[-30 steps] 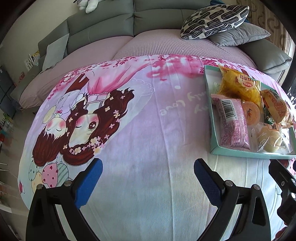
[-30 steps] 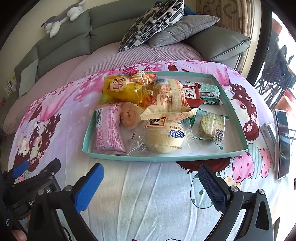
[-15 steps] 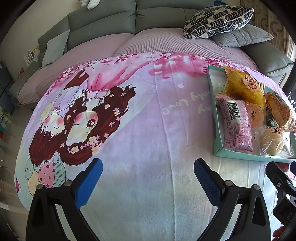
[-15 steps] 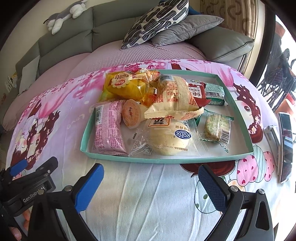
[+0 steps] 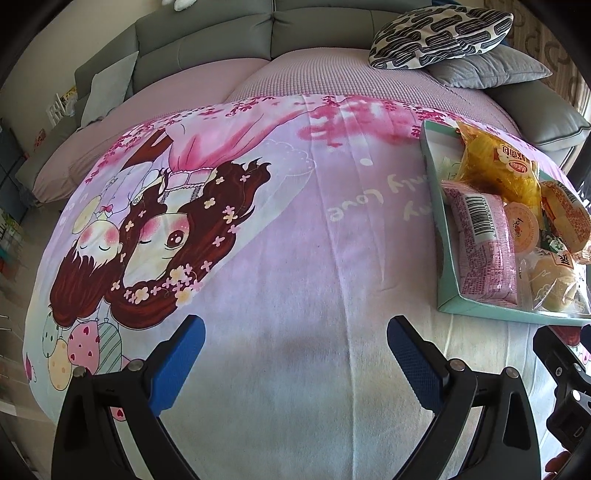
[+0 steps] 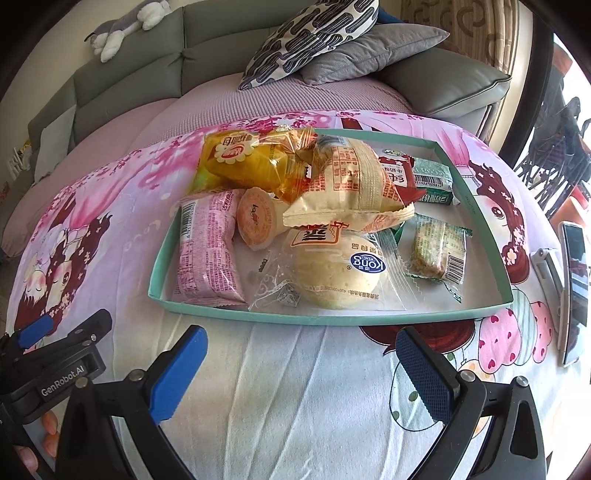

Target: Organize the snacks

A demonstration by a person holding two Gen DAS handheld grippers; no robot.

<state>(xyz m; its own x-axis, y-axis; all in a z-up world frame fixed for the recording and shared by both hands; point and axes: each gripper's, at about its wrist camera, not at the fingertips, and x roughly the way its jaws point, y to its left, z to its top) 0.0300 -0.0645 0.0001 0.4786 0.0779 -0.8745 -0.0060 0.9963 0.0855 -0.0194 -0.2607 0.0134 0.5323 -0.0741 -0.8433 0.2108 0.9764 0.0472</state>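
A teal tray sits on a pink cartoon cloth and holds several snacks: a pink packet, a yellow bag, a jelly cup, a round bun, a beige packet and a green cracker pack. My right gripper is open and empty just before the tray's near rim. My left gripper is open and empty over bare cloth, left of the tray. The left gripper also shows in the right wrist view.
A phone lies on the cloth at the right edge. A grey sofa with a patterned cushion stands behind the table. A plush toy lies on the sofa back.
Both grippers have moved forward and closer to the table; the tray looms larger in the right wrist view. Both stay open.
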